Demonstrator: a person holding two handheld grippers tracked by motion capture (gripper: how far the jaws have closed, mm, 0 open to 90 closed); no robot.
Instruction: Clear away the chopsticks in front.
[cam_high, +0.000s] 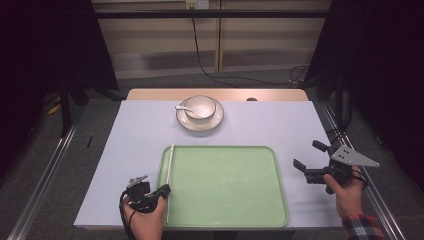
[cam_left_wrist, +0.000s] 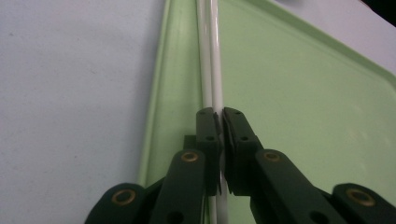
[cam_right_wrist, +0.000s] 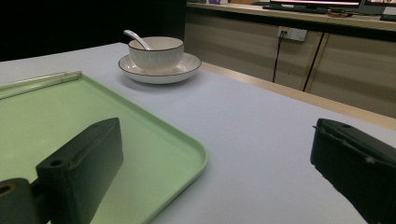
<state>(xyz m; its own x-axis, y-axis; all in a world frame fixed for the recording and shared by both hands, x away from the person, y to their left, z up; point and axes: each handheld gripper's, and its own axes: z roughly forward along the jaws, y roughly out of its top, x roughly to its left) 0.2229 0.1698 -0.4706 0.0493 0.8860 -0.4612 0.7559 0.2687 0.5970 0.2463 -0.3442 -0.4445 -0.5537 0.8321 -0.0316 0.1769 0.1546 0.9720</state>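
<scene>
While the left gripper (cam_left_wrist: 219, 119) pinches thin, slippery white chopsticks (cam_left_wrist: 210, 56) along the green tray's (cam_high: 225, 185) edge, right gripper (cam_high: 311, 159) gapes.

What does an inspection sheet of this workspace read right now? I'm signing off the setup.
Surface: pale lilac tabletop, wooden far edge.
Job's things: pair of white chopsticks along the left rim of the light green plastic tray.
Clutter: white ceramic bowl with white spoon on a white saucer.
Grippers: left gripper shut on the chopsticks; right gripper open, beside the tray.
Cables: black cable on the floor beyond.
Surroundings: beige panelling, dark curtains.
</scene>
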